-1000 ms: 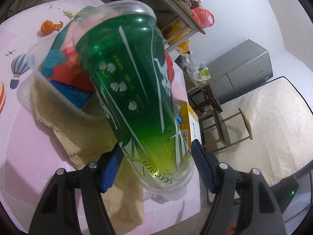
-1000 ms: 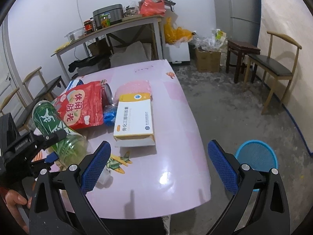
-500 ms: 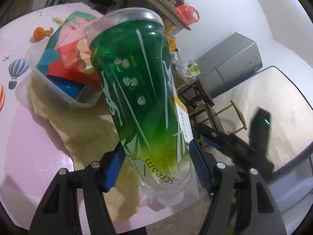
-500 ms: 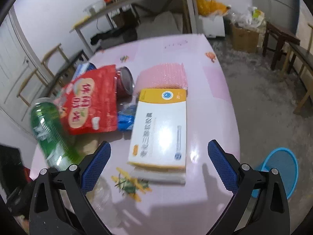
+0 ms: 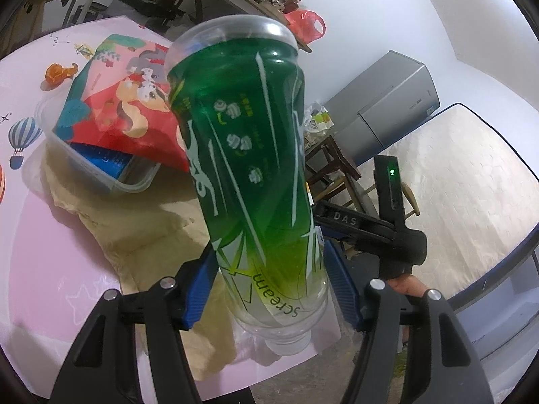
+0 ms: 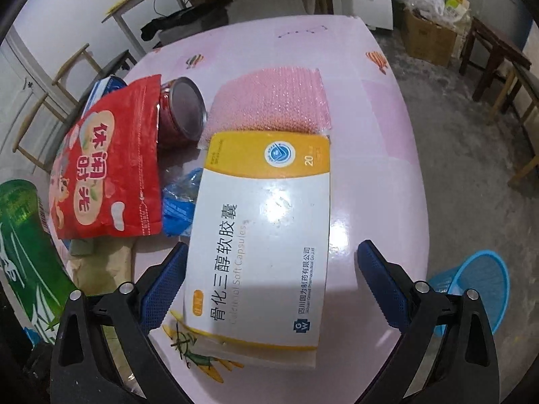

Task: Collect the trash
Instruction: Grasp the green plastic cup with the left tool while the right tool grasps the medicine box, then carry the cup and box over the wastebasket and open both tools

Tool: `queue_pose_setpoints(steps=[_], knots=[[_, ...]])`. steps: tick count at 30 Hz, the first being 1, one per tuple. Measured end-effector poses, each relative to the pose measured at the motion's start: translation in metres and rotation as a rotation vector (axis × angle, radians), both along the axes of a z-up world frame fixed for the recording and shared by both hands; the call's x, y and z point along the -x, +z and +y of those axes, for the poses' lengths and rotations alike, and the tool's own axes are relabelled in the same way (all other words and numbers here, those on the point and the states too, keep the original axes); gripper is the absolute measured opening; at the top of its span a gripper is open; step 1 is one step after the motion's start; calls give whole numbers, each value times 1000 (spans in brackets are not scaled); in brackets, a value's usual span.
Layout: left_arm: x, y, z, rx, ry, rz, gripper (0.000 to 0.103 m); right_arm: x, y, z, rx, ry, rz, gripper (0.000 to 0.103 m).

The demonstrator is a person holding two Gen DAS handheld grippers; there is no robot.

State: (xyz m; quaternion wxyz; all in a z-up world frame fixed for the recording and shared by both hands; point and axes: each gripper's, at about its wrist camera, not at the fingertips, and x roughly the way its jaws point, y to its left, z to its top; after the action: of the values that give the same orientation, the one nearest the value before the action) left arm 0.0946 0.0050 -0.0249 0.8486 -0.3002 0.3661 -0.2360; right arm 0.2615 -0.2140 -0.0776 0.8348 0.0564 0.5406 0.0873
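My left gripper (image 5: pixel 269 286) is shut on a green plastic bottle (image 5: pixel 249 175), held bottom-up and lifted above the pink table (image 5: pixel 50 242). The bottle also shows at the left edge of the right wrist view (image 6: pixel 23 249). My right gripper (image 6: pixel 269 289) is open, its blue pads on either side of a white and yellow medicine box (image 6: pixel 262 235) lying flat on the table. Beside the box lie a red snack bag (image 6: pixel 107 175), a red can (image 6: pixel 182 114), a blue wrapper (image 6: pixel 178 202) and pink bubble wrap (image 6: pixel 273 101).
A clear plastic tub (image 5: pixel 101 168) with the snack bag sits on brown paper (image 5: pixel 145 229). A blue basket (image 6: pixel 478 286) stands on the floor right of the table. Chairs, a stool, a cardboard box and a cluttered side table stand around.
My right gripper has moved forward and down over the medicine box, which now lies between its open fingers. My left gripper has tipped the green bottle more upright, away from the tub.
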Motion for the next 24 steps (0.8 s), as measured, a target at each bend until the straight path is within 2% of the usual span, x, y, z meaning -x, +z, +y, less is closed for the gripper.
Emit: queue_pose_setpoints(steps=[6,8,15,24], knots=[[3,1,-1,-5,-4,-8,61,1,0,3,40,-3,0,73],[4,2,-1,-7,-6,-10,61,3,-1,-1,27,-12,1,71],[3,4,0,-14,-7,-19,60,8,5,-15,-4,-61,-5,69],[5,8,-1,-26,-12,-46,60,34,25,-32,-57,-106,-62,68]])
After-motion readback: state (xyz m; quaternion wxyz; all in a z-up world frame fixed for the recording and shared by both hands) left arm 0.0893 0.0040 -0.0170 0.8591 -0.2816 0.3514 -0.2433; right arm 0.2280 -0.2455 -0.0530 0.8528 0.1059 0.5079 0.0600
